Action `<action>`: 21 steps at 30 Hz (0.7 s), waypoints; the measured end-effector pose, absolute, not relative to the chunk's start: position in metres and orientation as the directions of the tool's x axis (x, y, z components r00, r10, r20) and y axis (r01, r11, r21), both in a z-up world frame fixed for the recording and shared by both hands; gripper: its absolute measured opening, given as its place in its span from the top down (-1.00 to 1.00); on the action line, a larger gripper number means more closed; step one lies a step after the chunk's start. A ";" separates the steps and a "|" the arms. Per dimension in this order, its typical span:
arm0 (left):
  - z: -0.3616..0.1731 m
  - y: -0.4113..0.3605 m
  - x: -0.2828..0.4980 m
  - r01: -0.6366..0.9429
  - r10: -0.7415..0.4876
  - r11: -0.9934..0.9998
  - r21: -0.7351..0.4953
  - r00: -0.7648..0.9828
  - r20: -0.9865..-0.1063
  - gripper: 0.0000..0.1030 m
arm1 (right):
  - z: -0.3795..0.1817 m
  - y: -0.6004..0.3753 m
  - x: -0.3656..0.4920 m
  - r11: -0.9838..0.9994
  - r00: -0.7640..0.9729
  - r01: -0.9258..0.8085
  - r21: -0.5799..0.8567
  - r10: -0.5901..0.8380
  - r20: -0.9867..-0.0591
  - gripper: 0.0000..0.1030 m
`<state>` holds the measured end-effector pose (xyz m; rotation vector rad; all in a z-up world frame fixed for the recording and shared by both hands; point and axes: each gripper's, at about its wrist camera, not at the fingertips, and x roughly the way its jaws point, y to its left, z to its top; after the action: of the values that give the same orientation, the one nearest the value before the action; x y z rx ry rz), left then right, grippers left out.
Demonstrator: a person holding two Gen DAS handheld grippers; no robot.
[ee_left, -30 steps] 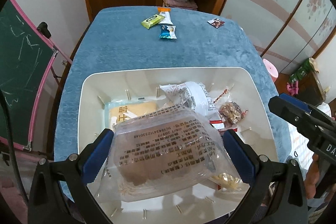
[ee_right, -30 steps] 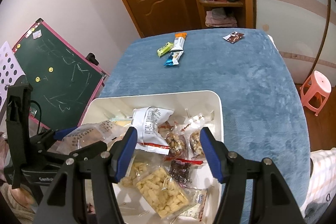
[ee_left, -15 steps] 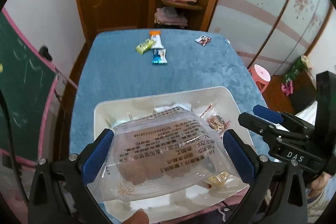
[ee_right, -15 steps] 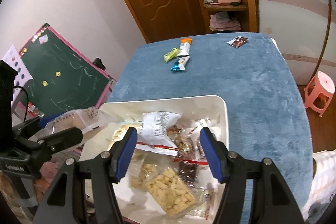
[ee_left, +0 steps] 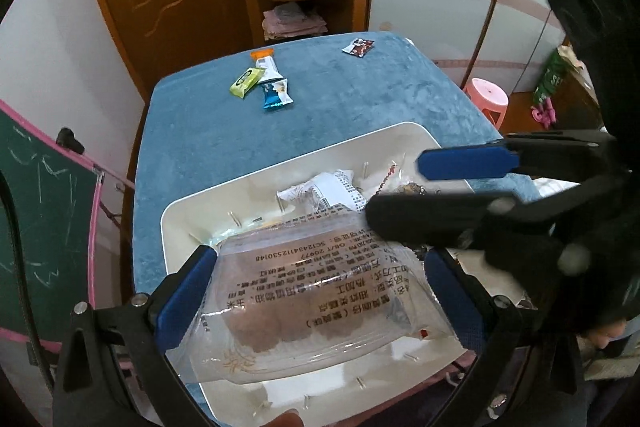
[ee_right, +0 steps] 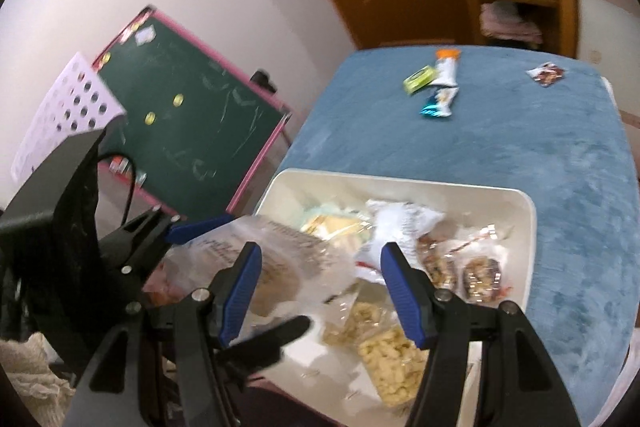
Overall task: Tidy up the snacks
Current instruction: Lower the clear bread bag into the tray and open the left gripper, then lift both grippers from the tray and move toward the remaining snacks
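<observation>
My left gripper (ee_left: pixel 320 291) is shut on a clear snack bag (ee_left: pixel 316 299) with brown cakes and black print, held above the near edge of a white bin (ee_left: pixel 176 227). The bin holds several snack packets, among them a white wrapper (ee_left: pixel 328 189) and a puffed-snack bag (ee_right: pixel 392 359). My right gripper (ee_right: pixel 320 287) is open and empty, its fingers around the far corner of the clear bag (ee_right: pixel 288 259); it shows in the left wrist view (ee_left: pixel 440 187). The left gripper shows at the left in the right wrist view (ee_right: pixel 192 227).
The bin (ee_right: pixel 520 227) sits at the near end of a blue-covered table (ee_left: pixel 360 99). Loose snacks lie at the far end: green bar (ee_left: pixel 245 81), orange-topped bar (ee_left: pixel 266 65), blue packet (ee_left: pixel 276 95), small red packet (ee_left: pixel 359 47). A chalkboard (ee_right: pixel 192 131) stands left, a pink stool (ee_left: pixel 488 99) right.
My left gripper has lifted the clear bag up and back from the bin. My right gripper has swung left and come in over the bag's far corner.
</observation>
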<state>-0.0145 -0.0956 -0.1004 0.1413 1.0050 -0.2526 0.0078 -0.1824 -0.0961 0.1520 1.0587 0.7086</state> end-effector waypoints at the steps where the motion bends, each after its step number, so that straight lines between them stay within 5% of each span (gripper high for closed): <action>1: -0.101 -0.096 -0.014 0.277 -0.150 0.961 -0.004 0.511 -0.846 -0.99 | -0.098 -0.177 0.009 0.770 0.276 -0.468 0.433 0.593 -0.756 -0.22; 21: -0.102 -0.083 0.014 0.269 -0.143 0.963 0.010 0.543 -0.827 -0.99 | -0.119 -0.171 0.041 0.830 0.246 -0.377 0.411 0.518 -0.819 -0.22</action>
<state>0.0144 -0.0830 -0.1016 0.1411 0.9667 -0.2454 0.0411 -0.1714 -0.1188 0.1397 1.1733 0.6125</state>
